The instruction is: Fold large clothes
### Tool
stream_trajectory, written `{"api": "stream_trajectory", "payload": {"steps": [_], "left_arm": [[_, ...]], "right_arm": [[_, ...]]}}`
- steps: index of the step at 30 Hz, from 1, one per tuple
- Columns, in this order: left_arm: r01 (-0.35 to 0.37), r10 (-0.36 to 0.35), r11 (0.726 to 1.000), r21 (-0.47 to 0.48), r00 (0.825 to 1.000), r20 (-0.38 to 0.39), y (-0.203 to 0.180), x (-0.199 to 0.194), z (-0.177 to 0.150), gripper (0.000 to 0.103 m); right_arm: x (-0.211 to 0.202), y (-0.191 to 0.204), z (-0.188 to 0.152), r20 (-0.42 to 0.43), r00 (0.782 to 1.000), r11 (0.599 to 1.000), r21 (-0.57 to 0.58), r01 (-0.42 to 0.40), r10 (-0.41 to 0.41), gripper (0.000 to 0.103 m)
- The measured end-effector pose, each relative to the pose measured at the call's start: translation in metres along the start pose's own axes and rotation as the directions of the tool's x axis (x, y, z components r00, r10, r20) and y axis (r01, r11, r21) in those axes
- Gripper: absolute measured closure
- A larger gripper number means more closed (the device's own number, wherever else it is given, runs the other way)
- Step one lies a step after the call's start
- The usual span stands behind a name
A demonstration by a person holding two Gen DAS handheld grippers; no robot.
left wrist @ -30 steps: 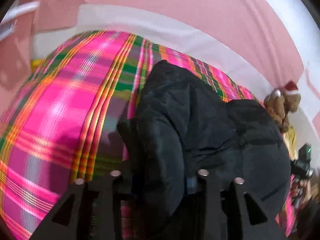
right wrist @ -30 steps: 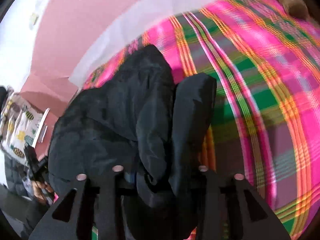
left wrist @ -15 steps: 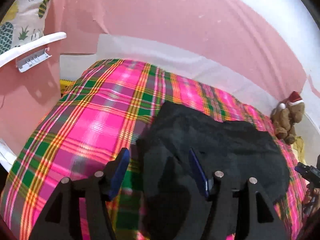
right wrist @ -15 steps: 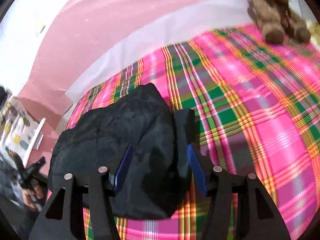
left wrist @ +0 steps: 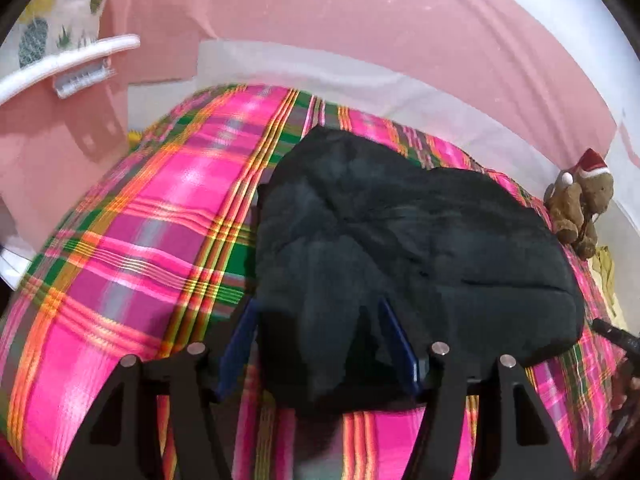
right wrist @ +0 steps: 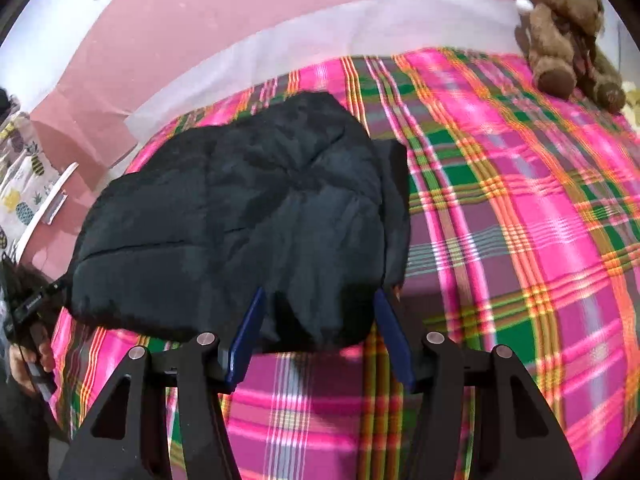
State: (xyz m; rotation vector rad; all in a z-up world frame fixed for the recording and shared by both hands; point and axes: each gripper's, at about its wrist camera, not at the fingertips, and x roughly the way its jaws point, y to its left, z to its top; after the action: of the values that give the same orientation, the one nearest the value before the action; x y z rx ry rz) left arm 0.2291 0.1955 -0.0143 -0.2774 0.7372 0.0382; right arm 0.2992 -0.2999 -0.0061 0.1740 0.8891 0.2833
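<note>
The left claw (left wrist: 318, 330) has its jaws spread, and they have just been opening. The near edge of the black jacket (left wrist: 400, 240) lies between its blue pads (left wrist: 240, 338), but the pads do not press on it; whether the cloth brushes them cannot be told. The right claw (right wrist: 320, 322) is spread too, its jaws likewise just opened. The jacket's near edge sits between its pads (right wrist: 250, 326), loose and not pinched.

There is one jacket, a puffy black one, folded into a thick bundle. It lies on the bed (left wrist: 140, 240), on the pink, green and orange plaid cover (right wrist: 520, 240). In the left view its long side runs from the near left toward the far right. In the right view one narrower flap (right wrist: 394, 200) sticks out along the bundle's right edge, lying flat on the cover.

One brown teddy bear (right wrist: 568, 28) with a red and white hat sits at the far corner of the bed, well apart from the jacket. Behind the bed stands a pink wall (left wrist: 360, 20). At the left edge of the right view a person's hand (right wrist: 28, 354) holds a dark handle.
</note>
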Motion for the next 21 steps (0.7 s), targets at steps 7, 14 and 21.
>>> {"api": "stream_trajectory", "payload": {"steps": [7, 14, 21], "left_arm": [[-0.023, 0.021, 0.999, 0.043, 0.998, 0.054, -0.043, -0.072, -0.039, 0.025], [-0.018, 0.014, 0.998, 0.052, 0.997, 0.074, -0.066, -0.129, -0.085, 0.02], [-0.043, 0.039, 0.996, 0.076, 0.997, 0.061, -0.087, -0.173, -0.134, 0.02]], "right_arm": [[-0.067, 0.035, -0.043, 0.097, 0.994, 0.997, -0.053, 0.047, -0.041, 0.046], [-0.121, 0.07, -0.099, 0.13, 0.991, 0.994, -0.097, 0.053, -0.041, 0.046], [-0.154, 0.097, -0.142, 0.152, 0.987, 0.988, -0.131, 0.077, -0.057, 0.046]]}}
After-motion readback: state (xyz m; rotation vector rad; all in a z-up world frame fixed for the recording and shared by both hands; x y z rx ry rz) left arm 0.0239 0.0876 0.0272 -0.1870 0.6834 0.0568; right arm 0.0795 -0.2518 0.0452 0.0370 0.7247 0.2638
